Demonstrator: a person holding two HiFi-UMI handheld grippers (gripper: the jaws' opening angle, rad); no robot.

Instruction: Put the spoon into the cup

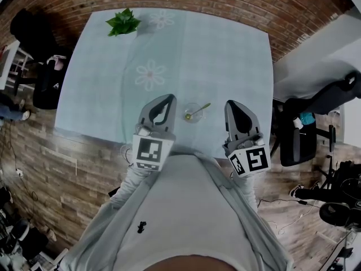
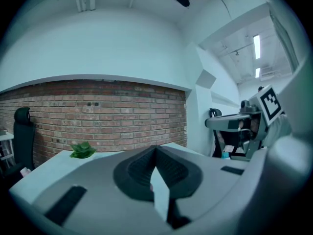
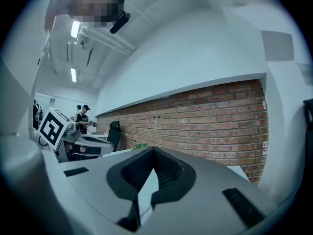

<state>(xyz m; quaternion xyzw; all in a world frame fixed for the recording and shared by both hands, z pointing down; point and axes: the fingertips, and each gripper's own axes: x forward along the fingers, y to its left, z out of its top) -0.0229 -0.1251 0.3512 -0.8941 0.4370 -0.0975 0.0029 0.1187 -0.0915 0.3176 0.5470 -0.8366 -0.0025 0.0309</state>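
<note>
Nearest, the left claw [image 1: 167,99] and right claw [image 1: 231,104], each bearing a square-patterned marker cube, are both pressed together on nothing, while between them on the bench [image 1: 225,49] the spoon [image 1: 199,110] leans in the cup [image 1: 192,115], a plant [image 1: 123,22] beyond.

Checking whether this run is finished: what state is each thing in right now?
spoon: inside the cup, handle leaning over the rim.
cup: upright on the table, spoon in it.
left gripper: shut, empty.
right gripper: shut, empty.
plant: upright at the far corner.
</note>
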